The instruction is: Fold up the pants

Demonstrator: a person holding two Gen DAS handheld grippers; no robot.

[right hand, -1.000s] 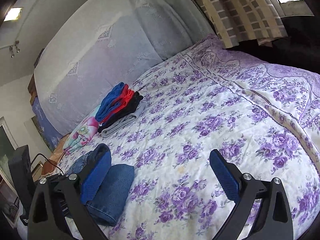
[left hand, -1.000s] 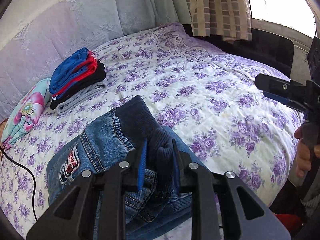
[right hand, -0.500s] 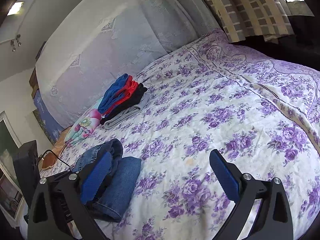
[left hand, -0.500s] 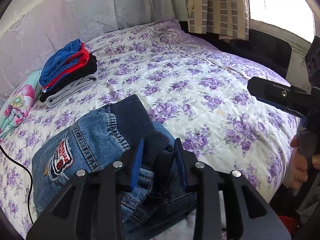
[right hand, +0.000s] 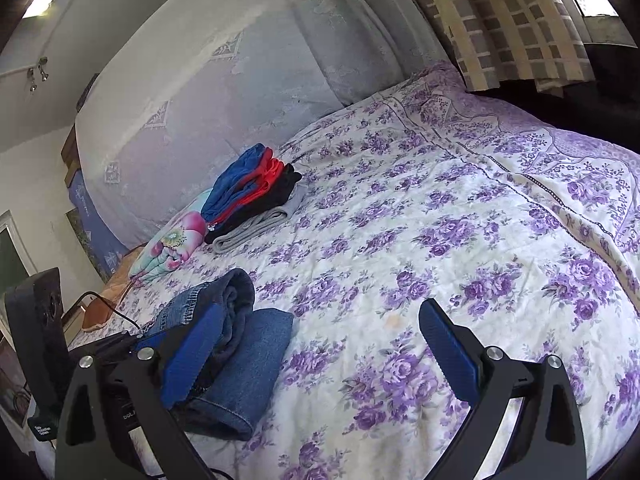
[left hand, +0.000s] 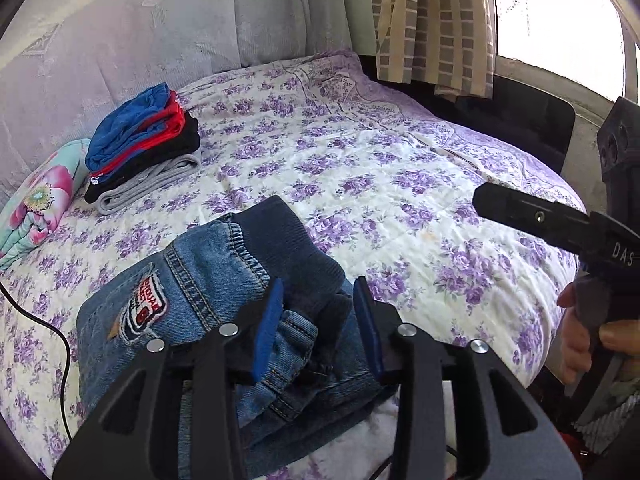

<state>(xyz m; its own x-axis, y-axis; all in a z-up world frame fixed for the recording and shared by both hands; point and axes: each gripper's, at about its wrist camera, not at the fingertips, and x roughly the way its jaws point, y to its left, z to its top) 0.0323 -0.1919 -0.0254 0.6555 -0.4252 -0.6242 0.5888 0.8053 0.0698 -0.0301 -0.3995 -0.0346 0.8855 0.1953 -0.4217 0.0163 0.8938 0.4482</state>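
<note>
Bedspread (left hand: pixel 360 168) unchanged; left gripper (left hand: pixel 318 322) fingers wider.

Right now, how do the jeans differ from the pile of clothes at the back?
The jeans are one folded denim piece near the left gripper; the pile is several pieces, blue, red, black, grey, stacked farther back beside a floral pillow. Both lie folded on the bed.
</note>
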